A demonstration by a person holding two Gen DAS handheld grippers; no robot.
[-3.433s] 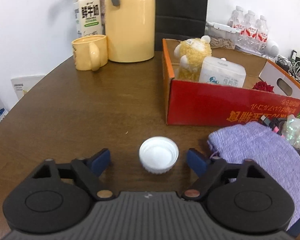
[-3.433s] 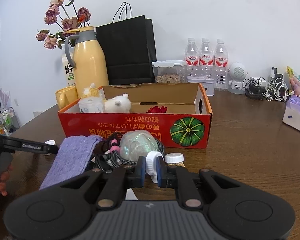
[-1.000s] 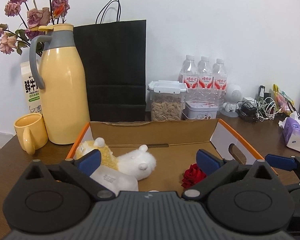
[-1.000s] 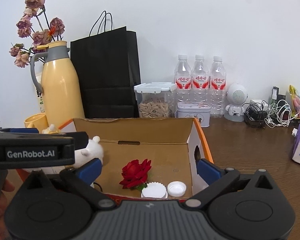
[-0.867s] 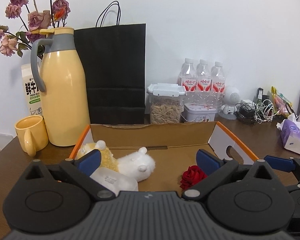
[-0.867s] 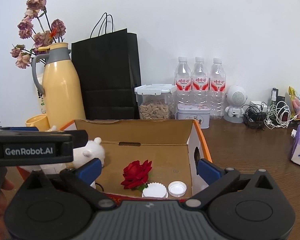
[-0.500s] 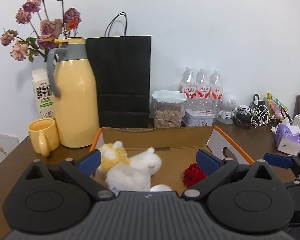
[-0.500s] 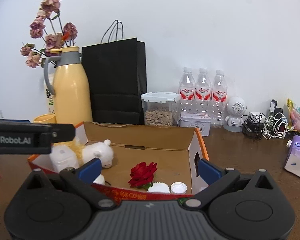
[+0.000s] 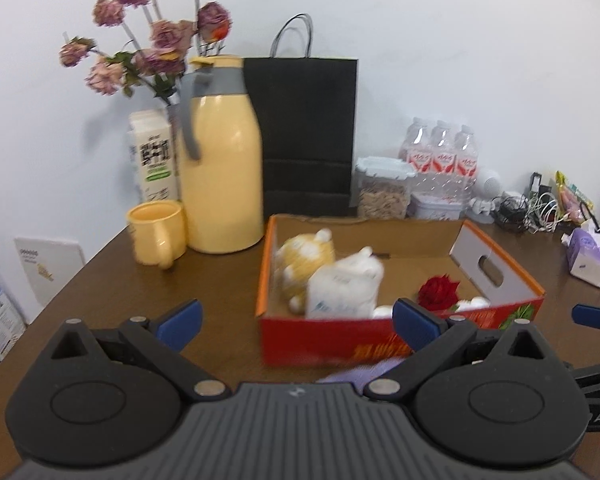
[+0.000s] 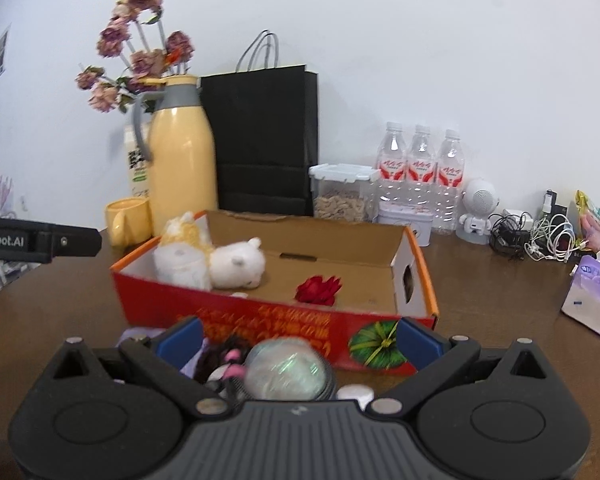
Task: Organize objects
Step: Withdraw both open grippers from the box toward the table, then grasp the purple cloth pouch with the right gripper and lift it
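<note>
A red cardboard box (image 9: 340, 340) (image 10: 260, 316) sits on the brown table. It holds a yellow plush (image 9: 304, 258), a white plush (image 10: 238, 264), a white tissue pack (image 9: 342, 292), a red rose (image 9: 436, 290) (image 10: 318, 290) and white caps (image 9: 384, 312). My left gripper (image 9: 296, 320) is open and empty, raised in front of the box's left corner. My right gripper (image 10: 298, 334) is open and empty, above an iridescent globe (image 10: 286, 370), a dark cable bundle (image 10: 220, 360), a purple cloth (image 10: 140, 336) and a white cap (image 10: 354, 392) in front of the box.
Behind the box stand a yellow thermos (image 9: 220, 176), a yellow mug (image 9: 156, 236), a milk carton (image 9: 152, 160), dried flowers (image 9: 148, 52), a black bag (image 9: 308, 132), a snack jar (image 9: 384, 188) and water bottles (image 10: 420, 164). Cables (image 10: 532, 236) and a tissue pack (image 10: 592, 300) lie right.
Both grippers have pulled back from over the box and lowered toward its front. The left view swung left. The caps now lie in the box; both grippers stay open.
</note>
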